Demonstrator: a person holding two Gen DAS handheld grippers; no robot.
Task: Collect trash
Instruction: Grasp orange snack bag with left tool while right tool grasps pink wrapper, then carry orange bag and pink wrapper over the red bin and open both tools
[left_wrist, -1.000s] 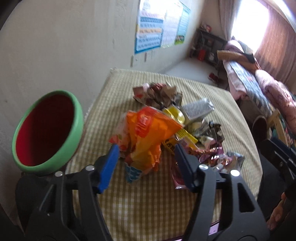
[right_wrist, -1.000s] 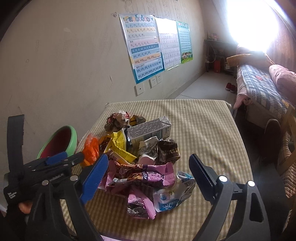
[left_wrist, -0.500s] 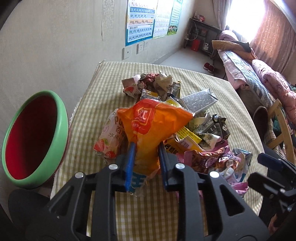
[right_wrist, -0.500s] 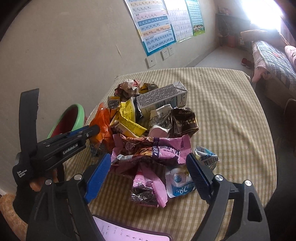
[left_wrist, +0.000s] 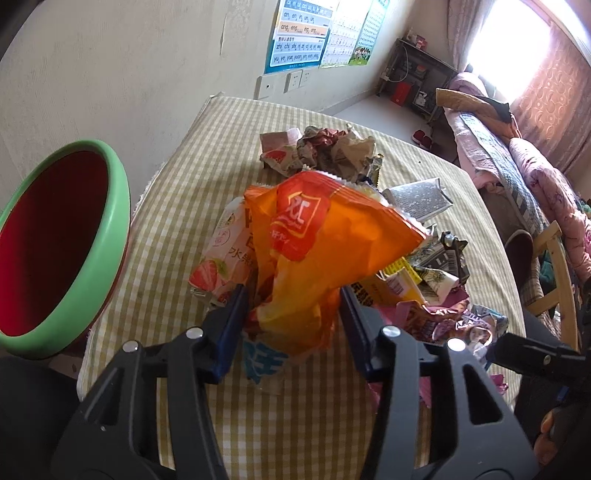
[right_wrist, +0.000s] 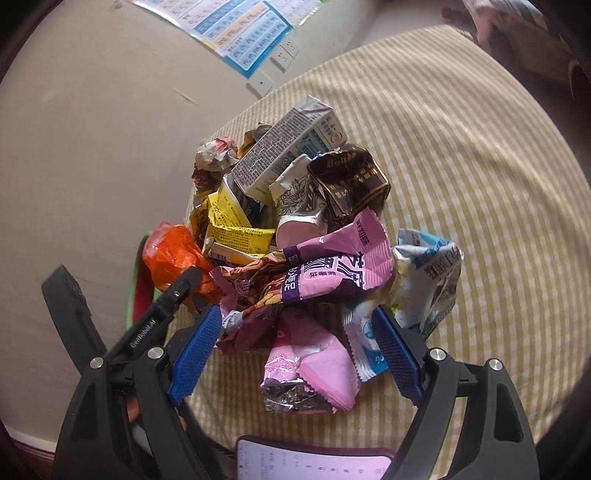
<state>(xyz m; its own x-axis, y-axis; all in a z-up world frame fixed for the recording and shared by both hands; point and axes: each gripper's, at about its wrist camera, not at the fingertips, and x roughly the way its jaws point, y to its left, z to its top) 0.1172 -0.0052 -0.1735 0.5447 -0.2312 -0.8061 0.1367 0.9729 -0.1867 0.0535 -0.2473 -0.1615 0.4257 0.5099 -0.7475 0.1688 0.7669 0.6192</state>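
Observation:
A heap of wrappers lies on the checked tablecloth (left_wrist: 177, 206). An orange snack bag (left_wrist: 325, 240) stands upright at its near side. My left gripper (left_wrist: 293, 295) straddles the bag's crumpled lower end. Its jaws are opening, and the blue pads sit beside the bag without squeezing it. My right gripper (right_wrist: 295, 314) stands open low over a long pink wrapper (right_wrist: 332, 266) and a smaller pink packet (right_wrist: 314, 369), touching neither. A green bin with a red inside (left_wrist: 118, 221) stands at the table's left edge.
A grey milk carton (right_wrist: 288, 147), yellow wrappers (right_wrist: 232, 221), a brown packet (right_wrist: 351, 177) and a blue-white pouch (right_wrist: 428, 280) fill the heap. A phone (right_wrist: 314, 461) lies at the near table edge. A wall runs along the left, with a bed and chair to the right.
The left jaws pinched the orange bag's lower end, then spread apart again. Both grippers sank closer to the heap. The right gripper tipped down and rolled over the pink wrappers.

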